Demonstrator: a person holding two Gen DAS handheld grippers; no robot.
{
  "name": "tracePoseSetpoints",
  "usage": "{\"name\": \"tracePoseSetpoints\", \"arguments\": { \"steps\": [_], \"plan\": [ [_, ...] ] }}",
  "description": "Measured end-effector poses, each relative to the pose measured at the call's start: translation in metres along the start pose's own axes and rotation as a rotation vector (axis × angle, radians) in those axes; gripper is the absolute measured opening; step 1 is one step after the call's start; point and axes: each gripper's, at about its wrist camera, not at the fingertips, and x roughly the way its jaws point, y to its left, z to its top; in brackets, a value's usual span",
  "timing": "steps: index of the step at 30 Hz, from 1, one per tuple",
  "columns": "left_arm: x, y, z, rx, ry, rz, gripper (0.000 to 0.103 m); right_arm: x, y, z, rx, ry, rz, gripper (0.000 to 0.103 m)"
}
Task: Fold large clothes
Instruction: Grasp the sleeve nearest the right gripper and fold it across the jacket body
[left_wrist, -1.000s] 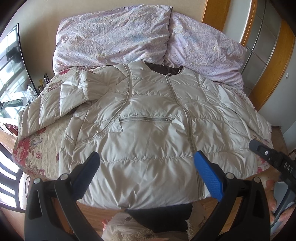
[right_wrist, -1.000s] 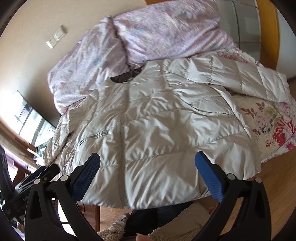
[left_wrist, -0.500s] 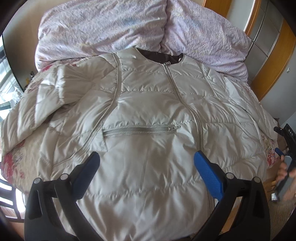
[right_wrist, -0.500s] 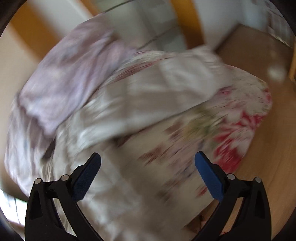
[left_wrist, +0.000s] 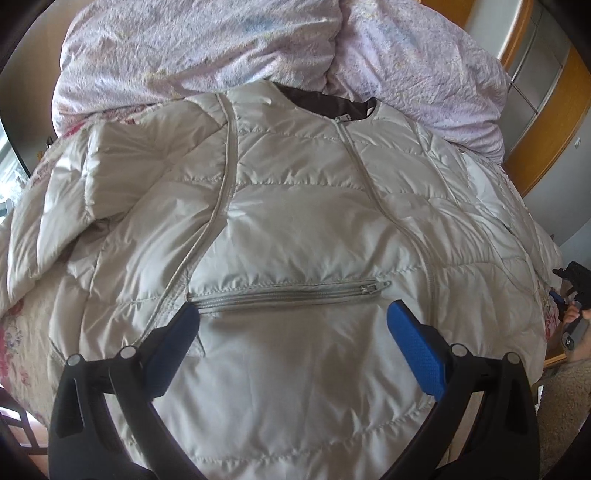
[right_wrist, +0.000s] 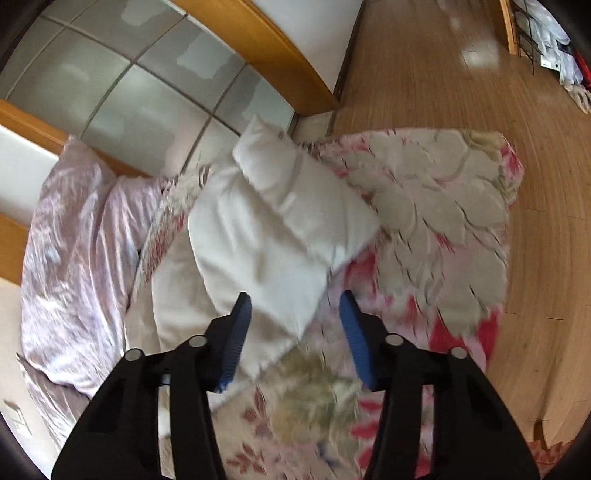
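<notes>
A pale beige quilted puffer jacket (left_wrist: 295, 221) lies front up on the bed, zipped, collar toward the pillows. Its left sleeve (left_wrist: 66, 206) is bent and bunched at the left. My left gripper (left_wrist: 291, 325) hovers open and empty over the jacket's lower front, just below the chest pocket zip (left_wrist: 288, 293). In the right wrist view the jacket's other sleeve (right_wrist: 280, 229) lies over the floral bedspread. My right gripper (right_wrist: 293, 314) is open above the sleeve's end, its fingers on either side of it, holding nothing. It also shows small at the left wrist view's right edge (left_wrist: 570, 295).
Lilac pillows (left_wrist: 229, 48) lie at the head of the bed. A floral quilted bedspread (right_wrist: 436, 221) covers the bed to its edge. Wooden floor (right_wrist: 461, 74) lies beyond, with a wood-framed glass partition (right_wrist: 147, 85) behind the bed.
My left gripper moved forward over the jacket, from its hem to the chest pocket. My right gripper swung right to the far sleeve and its fingers narrowed.
</notes>
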Motion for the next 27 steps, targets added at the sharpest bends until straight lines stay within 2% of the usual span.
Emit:
{"name": "tracePoseSetpoints", "arguments": {
  "steps": [1, 6, 7, 11, 15, 17, 20, 25, 27],
  "plan": [
    [0.002, 0.002, 0.0, -0.005, 0.002, 0.0, 0.101, 0.003, -0.001, 0.003, 0.01, -0.006, 0.008, 0.041],
    [-0.001, 0.018, 0.002, -0.048, -0.045, 0.011, 0.101, 0.012, -0.001, 0.012, 0.026, -0.028, 0.022, 0.014],
    [-0.002, 0.022, 0.002, -0.059, -0.057, 0.006, 0.101, 0.01, 0.003, 0.013, 0.008, -0.037, 0.02, 0.012],
    [-0.006, 0.04, 0.003, -0.12, -0.086, -0.052, 0.101, -0.016, 0.059, 0.003, -0.207, -0.159, 0.0, 0.009],
    [-0.009, 0.049, 0.003, -0.129, -0.094, -0.067, 0.101, -0.046, 0.123, -0.017, -0.397, -0.215, 0.083, 0.009],
    [-0.011, 0.053, 0.003, -0.13, -0.104, -0.055, 0.101, -0.061, 0.16, -0.037, -0.5, -0.22, 0.153, 0.009],
    [-0.02, 0.066, -0.001, -0.164, -0.162, -0.066, 0.101, -0.077, 0.215, -0.079, -0.651, -0.193, 0.276, 0.009],
    [-0.034, 0.097, -0.001, -0.241, -0.21, -0.029, 0.101, -0.094, 0.285, -0.169, -0.855, -0.051, 0.501, 0.009],
    [-0.041, 0.111, -0.001, -0.27, -0.23, -0.016, 0.101, -0.098, 0.3, -0.206, -0.925, 0.005, 0.57, 0.009]
  ]
}}
